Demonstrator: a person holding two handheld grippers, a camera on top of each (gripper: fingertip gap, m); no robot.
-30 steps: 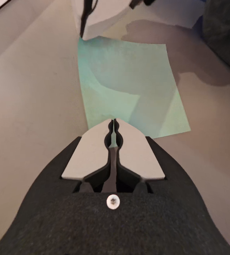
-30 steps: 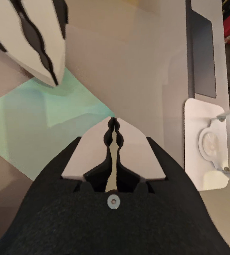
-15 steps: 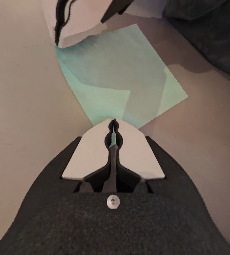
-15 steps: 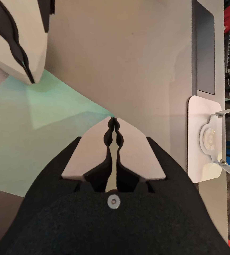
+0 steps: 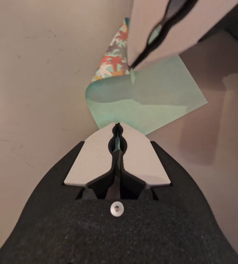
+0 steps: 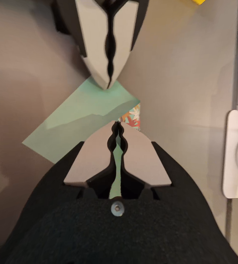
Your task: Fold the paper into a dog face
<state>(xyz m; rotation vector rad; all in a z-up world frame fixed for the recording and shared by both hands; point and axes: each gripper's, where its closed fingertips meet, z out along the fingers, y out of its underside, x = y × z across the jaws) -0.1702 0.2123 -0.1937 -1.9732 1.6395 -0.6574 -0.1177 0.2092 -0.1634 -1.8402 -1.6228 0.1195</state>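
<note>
Your right gripper (image 6: 118,124) has lifted the paper's (image 5: 151,100) corner since before, showing its leaf print; your left gripper (image 5: 118,125) stays pinched on the opposite corner.

Your right gripper (image 6: 118,124), grey pads w/ black body, is closed on one corner of the mint-green square paper (image 6: 78,121). Leaf-print underside (image 6: 134,118) shows at the lifted edge. Left gripper (image 6: 108,85) pinches the opposite corner. Beige tabletop (image 6: 179,85) below; white plastic mount (image 6: 235,154) at right.
</note>
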